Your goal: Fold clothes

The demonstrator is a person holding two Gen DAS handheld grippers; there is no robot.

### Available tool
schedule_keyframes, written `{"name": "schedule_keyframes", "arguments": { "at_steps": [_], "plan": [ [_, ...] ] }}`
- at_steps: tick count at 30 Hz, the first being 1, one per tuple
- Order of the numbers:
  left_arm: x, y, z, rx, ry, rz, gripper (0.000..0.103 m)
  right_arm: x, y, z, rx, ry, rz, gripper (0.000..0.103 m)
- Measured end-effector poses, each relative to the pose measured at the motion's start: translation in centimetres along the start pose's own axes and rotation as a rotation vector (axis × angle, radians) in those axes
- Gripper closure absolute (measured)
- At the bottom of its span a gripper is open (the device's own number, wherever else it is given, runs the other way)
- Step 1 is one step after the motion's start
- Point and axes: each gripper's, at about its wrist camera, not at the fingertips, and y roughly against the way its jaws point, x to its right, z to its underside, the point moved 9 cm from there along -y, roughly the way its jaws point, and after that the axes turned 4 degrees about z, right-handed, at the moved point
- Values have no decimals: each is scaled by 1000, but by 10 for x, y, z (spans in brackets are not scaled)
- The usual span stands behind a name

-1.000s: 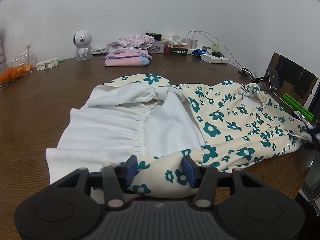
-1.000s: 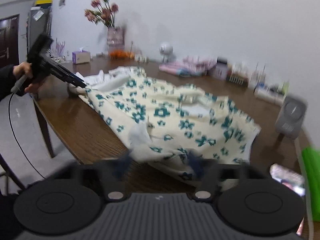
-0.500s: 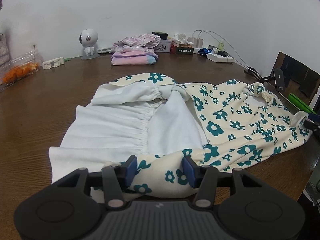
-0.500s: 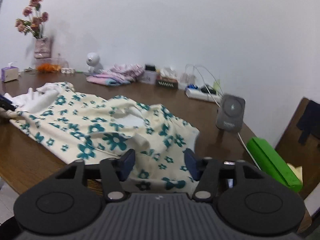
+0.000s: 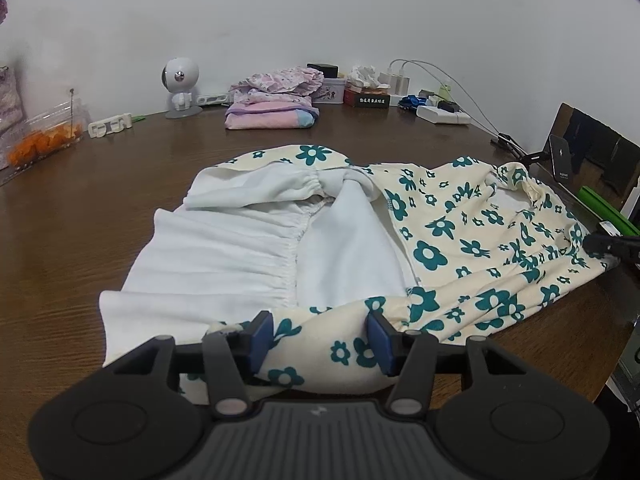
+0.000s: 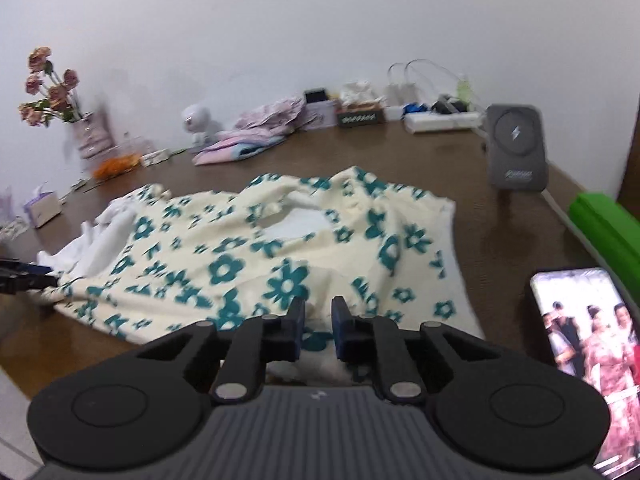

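dress (image 5: 460,240) spread on brown wooden table (image 5: 80,220); white wall (image 5: 320,20) behind.

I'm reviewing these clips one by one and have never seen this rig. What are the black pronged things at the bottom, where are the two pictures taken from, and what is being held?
A person holds a two-finger gripper in each hand, each with a camera looking along its fingers. The left gripper has a bunched end of the floral garment between its jaws. The right gripper has just been closing, its jaws now narrow at the other end; whether they pinch cloth is unclear. The garment lies on a wooden table, with folded clothes behind and a phone nearby.
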Motion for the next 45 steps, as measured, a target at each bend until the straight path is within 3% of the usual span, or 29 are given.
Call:
{"name": "schedule_keyframes", "arguments": {
  "at_steps": [1,2,3,4,7,8,12,15,17,20,26,30,33,35,37,45],
  "plan": [
    [0,0,0,1,0,0,51,0,4,-1,23,18,16,85],
    [0,0,0,3,0,1,51,-2,6,0,40,29,33,69],
    [0,0,0,6,1,2,51,3,10,-3,63,14,56,60],
    [0,0,1,8,2,2,51,9,15,-6,86,-3,80,57],
    [0,1,1,12,3,4,51,36,27,-17,121,-113,87,59],
    [1,1,1,13,3,4,51,40,33,-21,139,-126,76,66],
    [1,2,2,15,2,7,51,9,53,-20,186,0,-129,72],
    [2,1,2,15,-2,6,51,-22,41,-11,147,90,-157,72],
    [2,1,2,16,-3,6,51,-29,25,-7,116,107,-109,72],
    [3,3,3,9,-12,4,51,-30,2,8,-2,124,-59,72],
    [5,6,5,-9,-19,-2,51,-29,4,24,-16,217,-21,75],
    [14,21,-21,9,-86,-31,53,-36,7,14,-1,218,-62,73],
    [20,35,-62,74,-193,-46,41,-51,13,4,46,235,-144,64],
    [16,32,-86,102,-242,-54,31,-61,3,10,5,269,-172,60],
    [8,22,-103,96,-257,-61,31,-61,-10,19,-55,271,-154,61],
    [-29,-49,-143,27,-268,-29,31,-47,-6,13,-104,218,-176,61]
  ]
}}
